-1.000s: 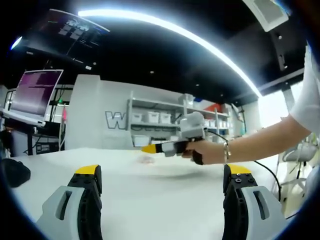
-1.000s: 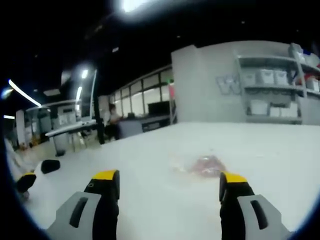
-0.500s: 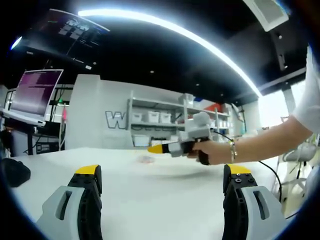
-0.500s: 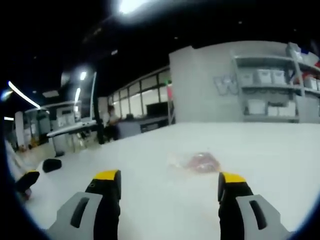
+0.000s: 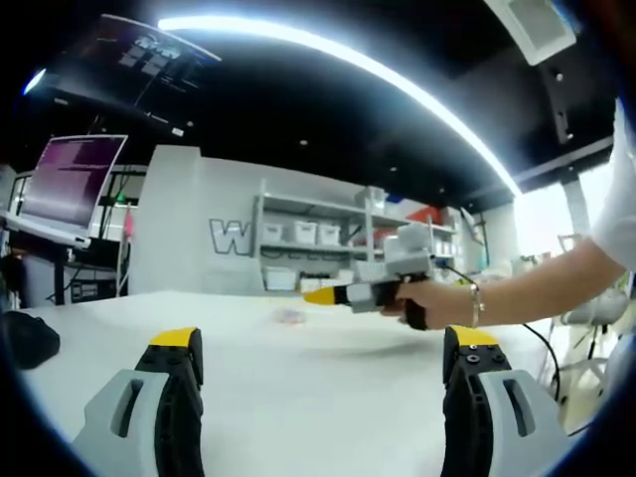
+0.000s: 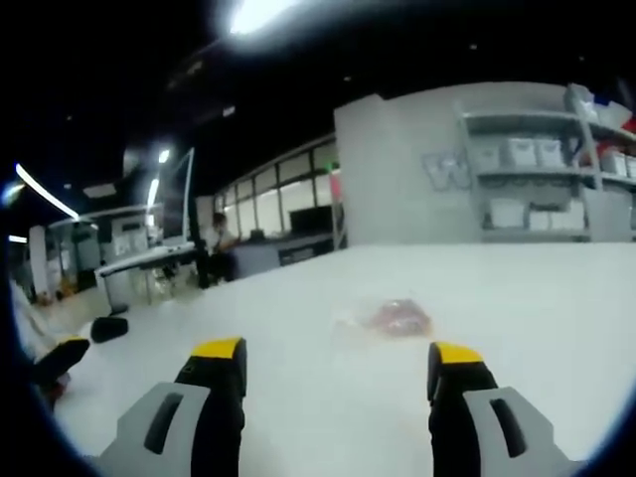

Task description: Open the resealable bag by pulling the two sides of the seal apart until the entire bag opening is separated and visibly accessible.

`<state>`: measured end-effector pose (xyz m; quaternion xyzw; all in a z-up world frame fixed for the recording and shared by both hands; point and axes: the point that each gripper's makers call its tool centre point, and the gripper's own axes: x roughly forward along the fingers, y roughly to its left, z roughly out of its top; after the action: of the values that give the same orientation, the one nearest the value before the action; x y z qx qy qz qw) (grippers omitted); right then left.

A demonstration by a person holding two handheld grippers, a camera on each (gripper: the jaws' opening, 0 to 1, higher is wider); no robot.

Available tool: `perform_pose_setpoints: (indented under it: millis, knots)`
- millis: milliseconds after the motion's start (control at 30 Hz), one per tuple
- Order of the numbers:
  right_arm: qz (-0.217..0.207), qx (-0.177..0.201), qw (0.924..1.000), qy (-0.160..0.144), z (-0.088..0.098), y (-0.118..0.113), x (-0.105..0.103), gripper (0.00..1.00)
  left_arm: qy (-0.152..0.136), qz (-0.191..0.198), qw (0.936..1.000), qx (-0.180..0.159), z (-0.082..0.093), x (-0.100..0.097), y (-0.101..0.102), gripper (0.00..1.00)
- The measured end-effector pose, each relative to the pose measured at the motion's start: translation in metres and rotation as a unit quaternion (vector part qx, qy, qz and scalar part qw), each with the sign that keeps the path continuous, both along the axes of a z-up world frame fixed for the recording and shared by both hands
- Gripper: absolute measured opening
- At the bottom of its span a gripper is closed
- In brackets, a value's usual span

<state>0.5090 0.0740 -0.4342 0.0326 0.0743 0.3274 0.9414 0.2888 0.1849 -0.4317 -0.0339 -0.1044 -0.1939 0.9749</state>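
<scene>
A small clear resealable bag with pinkish contents lies flat on the white table, ahead of my right gripper and slightly right of its centre line. That gripper is open and holds nothing. In the left gripper view the bag is a faint pink patch far across the table. My left gripper is open and holds nothing. The right gripper comes in from the right of that view, held by a hand, its yellow tip pointing left toward the bag.
A black object lies on the table at the left; it also appears as a dark lump. The left gripper's yellow tip shows at the left edge. Shelves with white bins stand behind the table. A monitor stands far left.
The right gripper and its hand have drifted to the right in the left gripper view. In the right gripper view the bag sits slightly higher and further left.
</scene>
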Motion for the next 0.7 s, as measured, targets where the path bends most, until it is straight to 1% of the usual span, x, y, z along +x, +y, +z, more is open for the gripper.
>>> perform_pose_setpoints:
  millis: [700]
  knots:
    - [-0.006,0.011,0.9999,-0.007,0.002,-0.018,-0.023,0.7,-0.005,0.003,1.0,-0.005,0.002,0.001,0.001,0.99]
